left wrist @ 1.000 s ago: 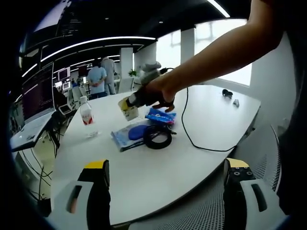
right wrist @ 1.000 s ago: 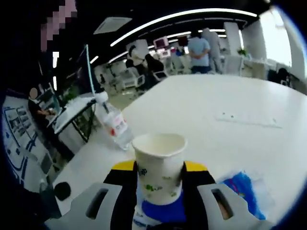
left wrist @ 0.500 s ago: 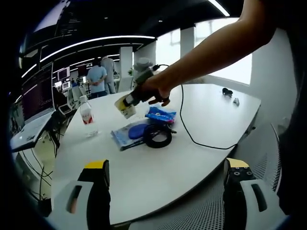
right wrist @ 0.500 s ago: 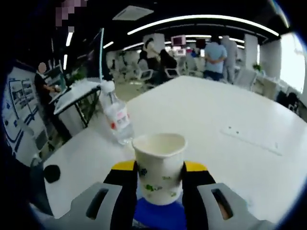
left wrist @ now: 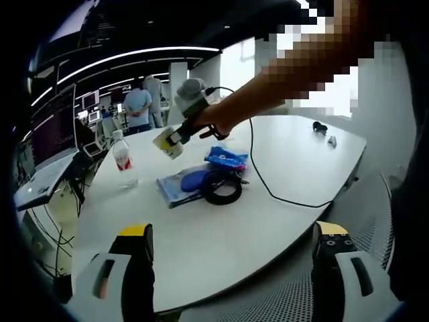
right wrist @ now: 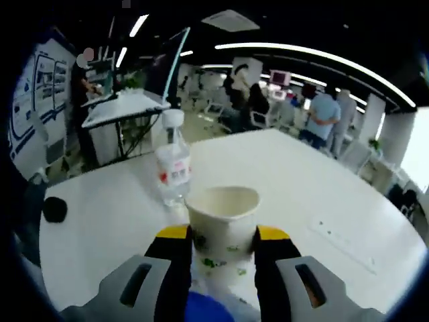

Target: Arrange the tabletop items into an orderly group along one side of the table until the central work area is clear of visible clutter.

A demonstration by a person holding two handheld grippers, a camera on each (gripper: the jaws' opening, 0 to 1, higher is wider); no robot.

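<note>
— Jaws first: how do they stand on each gripper?

— On the right gripper [right wrist: 223,245] both yellow-tipped jaws press against the sides of a paper cup [right wrist: 222,218], so it is clamped on it. The left gripper [left wrist: 231,245] has its jaws spread wide with nothing between them, hanging over the near edge of the white table [left wrist: 201,235].

— Where is the cup, then?

— In the right gripper view it stands upright between the jaws, mouth up, white with small green marks on its wall. In the left gripper view the same cup [left wrist: 167,143] is held above the table, tilted, at the end of the right gripper [left wrist: 175,136], which a person's hand [left wrist: 218,121] carries in from the right.

— What lies closest to it?

— A water bottle [right wrist: 172,168] with a white cap and a red label stands upright on the table just beyond the cup; in the left gripper view that bottle [left wrist: 123,159] is off to the left of it. Below the raised cup sit a blue pad [left wrist: 175,186], a dark blue oval object [left wrist: 194,180] on it, a black ring [left wrist: 222,189] at its right end, and a blue packet [left wrist: 226,158] just behind.

— Anything farther out?

— A black cable [left wrist: 258,168] trails from the hand across the tabletop. Two small dark objects [left wrist: 322,131] lie near the far right edge. A small black object [right wrist: 54,209] lies at the left edge in the right gripper view. People [right wrist: 325,117] stand among desks in the background.
</note>
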